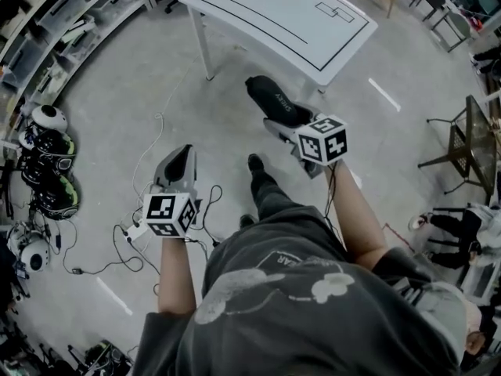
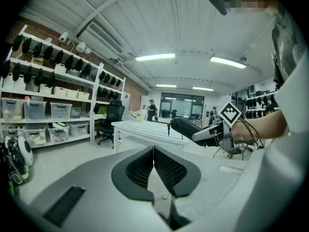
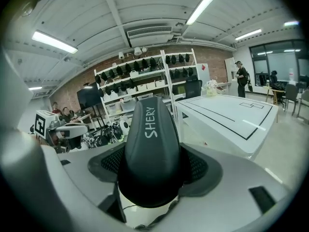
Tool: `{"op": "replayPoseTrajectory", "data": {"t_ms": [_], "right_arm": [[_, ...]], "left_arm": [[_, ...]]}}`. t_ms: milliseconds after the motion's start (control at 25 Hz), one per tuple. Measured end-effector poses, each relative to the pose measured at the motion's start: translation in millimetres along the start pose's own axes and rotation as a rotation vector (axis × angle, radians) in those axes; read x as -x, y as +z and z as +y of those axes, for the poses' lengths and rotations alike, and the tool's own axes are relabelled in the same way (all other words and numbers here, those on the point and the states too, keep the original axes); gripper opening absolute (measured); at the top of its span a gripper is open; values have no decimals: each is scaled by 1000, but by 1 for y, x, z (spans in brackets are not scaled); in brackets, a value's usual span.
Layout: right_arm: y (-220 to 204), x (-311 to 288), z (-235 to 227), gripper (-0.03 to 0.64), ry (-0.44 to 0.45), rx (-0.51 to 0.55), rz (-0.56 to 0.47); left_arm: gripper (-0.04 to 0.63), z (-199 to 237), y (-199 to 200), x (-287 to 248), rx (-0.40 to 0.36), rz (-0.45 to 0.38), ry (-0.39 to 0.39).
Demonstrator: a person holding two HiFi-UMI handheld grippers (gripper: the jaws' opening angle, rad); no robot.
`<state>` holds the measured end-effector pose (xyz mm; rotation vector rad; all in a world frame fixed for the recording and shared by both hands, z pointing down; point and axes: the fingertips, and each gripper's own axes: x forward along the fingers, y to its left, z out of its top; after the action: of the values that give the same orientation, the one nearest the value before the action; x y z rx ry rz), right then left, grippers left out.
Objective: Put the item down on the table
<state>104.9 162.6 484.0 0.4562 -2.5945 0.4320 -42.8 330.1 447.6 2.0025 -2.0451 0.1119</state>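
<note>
The worktop of the white table (image 1: 274,10) is running out of the head view at its far edge, so only the near corner and the two sides meeting there are showing in full. The butt end of the dark case (image 1: 268,94) is sinking out of sight between the pads of the right gripper (image 1: 291,124). In the right gripper view the case is covering the inner faces of both pads — how deep it is sitting cannot be told.

The case is looking smooth, rounded and dark grey to black, long and tapering, with the white letters "SHERY" running along its top. It is hanging in the air just short of the worktop's near corner, with its nose aiming at the near edge and nothing touching it but the claw.

The right jaws are standing spread to the case's width and clamping it on both sides. The left gripper (image 1: 177,169) is hanging well apart from the table — its jaws are pressing together tip to tip with nothing between them.
</note>
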Motion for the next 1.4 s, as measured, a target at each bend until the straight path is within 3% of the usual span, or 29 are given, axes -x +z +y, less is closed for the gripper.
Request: {"op": "replayPoseTrajectory", "data": {"t_ms": [240,600,1080,1400], "right_arm": [[29,-61,-36,324,56,-6,4],[100,-137,-111,324,76,5,14],[147,-183,-199,324,98,11,19],[157,-191,-225,325,83,18,23]], "left_arm": [[3,43,9,-39,-2,19,73],[3,88,55,-142,-9,14,92],[3,102,94,-253,-18,10,92],[3,100,109,-290,-42,19,59]]}}
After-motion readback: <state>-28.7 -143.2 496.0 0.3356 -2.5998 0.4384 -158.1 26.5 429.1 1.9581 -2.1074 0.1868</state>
